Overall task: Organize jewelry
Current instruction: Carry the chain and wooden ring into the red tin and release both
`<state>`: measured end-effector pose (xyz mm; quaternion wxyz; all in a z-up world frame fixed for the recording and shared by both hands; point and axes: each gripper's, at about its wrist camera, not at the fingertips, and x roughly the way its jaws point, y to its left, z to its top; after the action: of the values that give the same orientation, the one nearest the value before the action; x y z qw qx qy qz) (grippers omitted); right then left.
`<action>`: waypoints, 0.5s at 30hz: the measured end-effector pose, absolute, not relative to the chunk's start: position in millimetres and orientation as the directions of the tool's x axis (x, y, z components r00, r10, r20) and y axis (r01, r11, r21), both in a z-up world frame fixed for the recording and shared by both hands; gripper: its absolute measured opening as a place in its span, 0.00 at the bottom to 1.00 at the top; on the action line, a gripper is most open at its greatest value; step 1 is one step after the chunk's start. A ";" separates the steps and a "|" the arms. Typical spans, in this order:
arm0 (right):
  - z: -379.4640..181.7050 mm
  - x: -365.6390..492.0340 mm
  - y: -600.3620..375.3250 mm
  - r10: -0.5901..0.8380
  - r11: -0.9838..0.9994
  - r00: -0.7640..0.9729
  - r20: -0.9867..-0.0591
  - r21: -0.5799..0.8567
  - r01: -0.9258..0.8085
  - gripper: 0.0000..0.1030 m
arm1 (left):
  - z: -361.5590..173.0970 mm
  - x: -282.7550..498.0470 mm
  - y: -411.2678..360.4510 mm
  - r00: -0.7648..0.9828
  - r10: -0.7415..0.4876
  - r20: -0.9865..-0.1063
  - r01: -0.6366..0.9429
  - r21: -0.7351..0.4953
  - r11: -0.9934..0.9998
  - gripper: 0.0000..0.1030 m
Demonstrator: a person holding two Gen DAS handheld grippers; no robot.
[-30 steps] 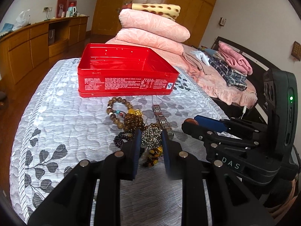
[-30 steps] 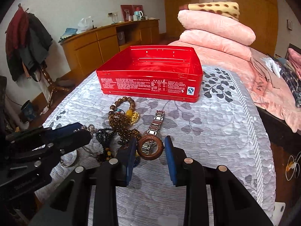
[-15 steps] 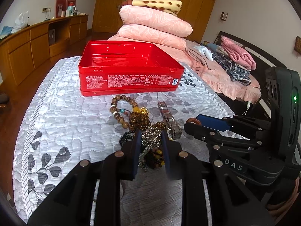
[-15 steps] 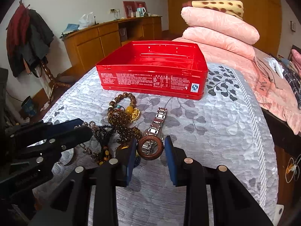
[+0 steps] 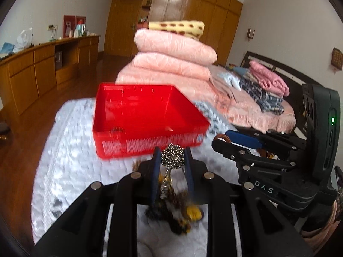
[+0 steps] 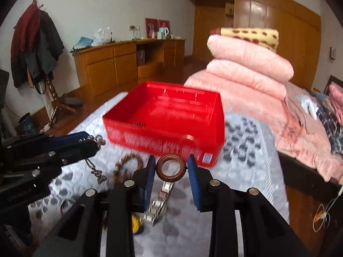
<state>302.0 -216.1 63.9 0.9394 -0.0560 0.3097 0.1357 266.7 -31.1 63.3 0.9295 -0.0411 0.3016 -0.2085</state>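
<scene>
The open red tin [image 5: 148, 115] sits on the grey quilted bed [image 5: 70, 150], just beyond both grippers. My left gripper [image 5: 172, 153] is shut on a cluster of silver beads [image 5: 172, 157], lifted off the quilt. A chain and dark beads with a yellow bead [image 5: 193, 213] trail below it, blurred. My right gripper [image 6: 171, 162] is shut on a brown ring [image 6: 159, 170], held up in front of the tin [image 6: 167, 115]. In the right wrist view the left gripper [image 6: 94, 142] shows at the left with its silver chain [image 6: 94, 169] dangling.
A wooden bead bracelet [image 6: 128, 162] and a metal watch band [image 6: 159, 203] lie on the quilt below the right gripper. Small pieces lie inside the tin. Folded pink quilts [image 5: 173, 60] are stacked behind it, and clothes [image 5: 268, 90] cover the bed at right. Wooden cabinets [image 6: 120, 64] line the wall.
Both grippers have risen off the quilt with their pieces and moved toward the red tin, which now looks closer. The silver cluster has pulled free of the jewelry pile.
</scene>
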 end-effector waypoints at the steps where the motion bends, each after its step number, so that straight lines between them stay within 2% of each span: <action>1: 68.1 307.4 -216.8 0.221 0.957 0.777 -0.589 -0.023 -0.290 0.29 | 69.3 272.4 -30.0 0.742 -0.410 -0.531 0.359 -0.202 0.911 0.20; 9: 88.0 365.0 -215.5 0.258 0.951 0.786 -0.561 0.002 -0.311 0.30 | 101.1 332.9 -28.0 0.786 -0.387 -0.482 0.335 -0.194 0.922 0.20; 15: 73.2 409.0 -216.8 0.266 0.953 0.756 -0.598 0.047 -0.299 0.30 | 87.6 389.4 -29.6 0.752 -0.381 -0.537 0.306 -0.227 0.924 0.20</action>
<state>409.0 -216.8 73.2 0.9367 -0.0258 0.3151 0.1507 389.4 -29.6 87.6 0.9339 -0.0624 0.3000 -0.1841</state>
